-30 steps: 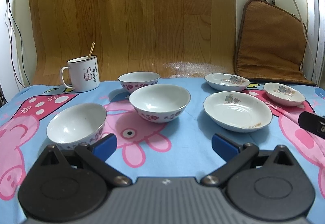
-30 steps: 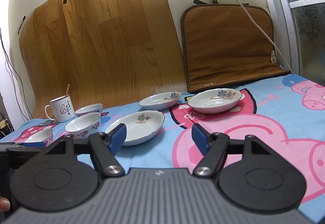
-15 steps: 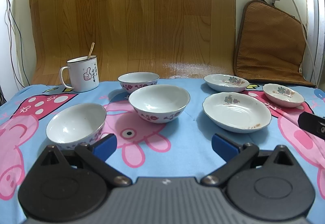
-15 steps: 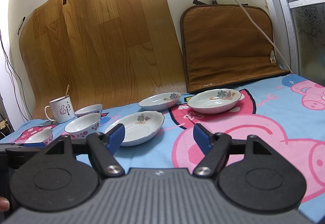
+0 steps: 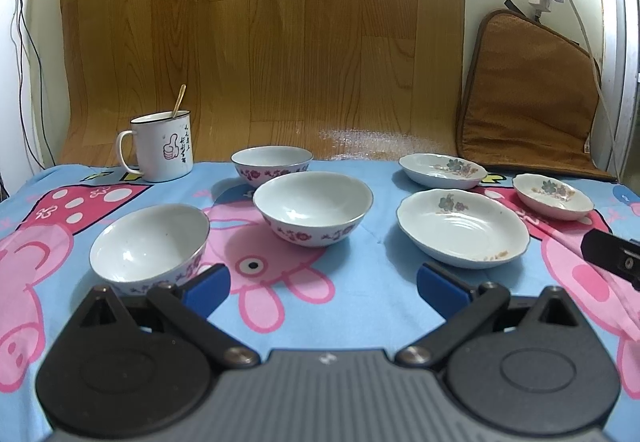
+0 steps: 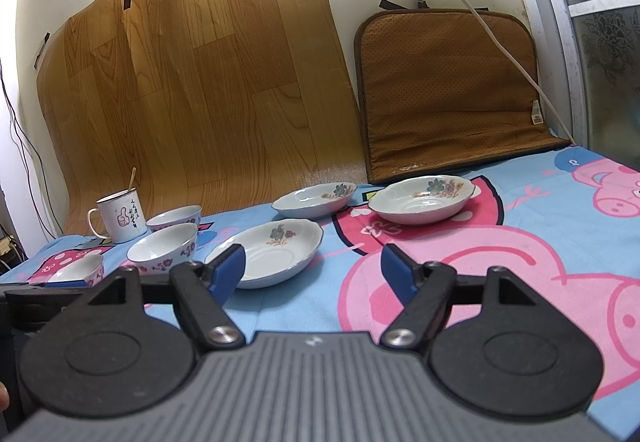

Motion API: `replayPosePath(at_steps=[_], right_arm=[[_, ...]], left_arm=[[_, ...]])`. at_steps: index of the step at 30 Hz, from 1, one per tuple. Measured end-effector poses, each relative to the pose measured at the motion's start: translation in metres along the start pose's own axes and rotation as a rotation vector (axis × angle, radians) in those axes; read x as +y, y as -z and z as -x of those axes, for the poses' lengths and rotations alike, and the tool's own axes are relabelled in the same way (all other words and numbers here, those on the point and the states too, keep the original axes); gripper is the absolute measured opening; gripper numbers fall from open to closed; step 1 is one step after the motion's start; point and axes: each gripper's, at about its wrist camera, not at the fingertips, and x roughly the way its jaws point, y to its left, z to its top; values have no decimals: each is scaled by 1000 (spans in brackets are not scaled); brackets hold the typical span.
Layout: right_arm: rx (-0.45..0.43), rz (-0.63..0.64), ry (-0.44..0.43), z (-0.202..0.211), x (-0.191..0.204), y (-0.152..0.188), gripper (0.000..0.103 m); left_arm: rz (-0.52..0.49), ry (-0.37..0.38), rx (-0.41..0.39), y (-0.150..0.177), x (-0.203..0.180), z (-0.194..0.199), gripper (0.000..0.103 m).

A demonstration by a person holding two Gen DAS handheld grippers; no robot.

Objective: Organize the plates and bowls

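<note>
Hovering with both jaws apart, empty: left gripper (image 5: 322, 284) probably nearing near bowl (image 5: 149, 244); gripping rim squarely, lifting level.

Bench with pig cloth (image 5: 360, 306): three bowls (image 5: 314, 207), three plates (image 5: 462, 232), mug (image 5: 162, 147) with spoon, brown mat (image 5: 528, 97) at back.

From your right wrist view, the nearest bowl (image 6: 78, 270) is half hidden behind the left gripper (image 6: 48, 288), which itself runs off the frame's left edge. From your left wrist view, only a black corner of the right gripper (image 5: 612, 256) shows at the right edge. The writing on the mug (image 5: 162, 147) is too small to read.
</note>
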Motion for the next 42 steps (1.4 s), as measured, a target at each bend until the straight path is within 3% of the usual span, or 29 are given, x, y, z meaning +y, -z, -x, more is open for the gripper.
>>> replayPosePath(at_steps=[42], right_arm=[[0, -1, 1, 1, 0, 0, 77]], left_arm=[[6, 59, -10, 0, 2, 1, 103]])
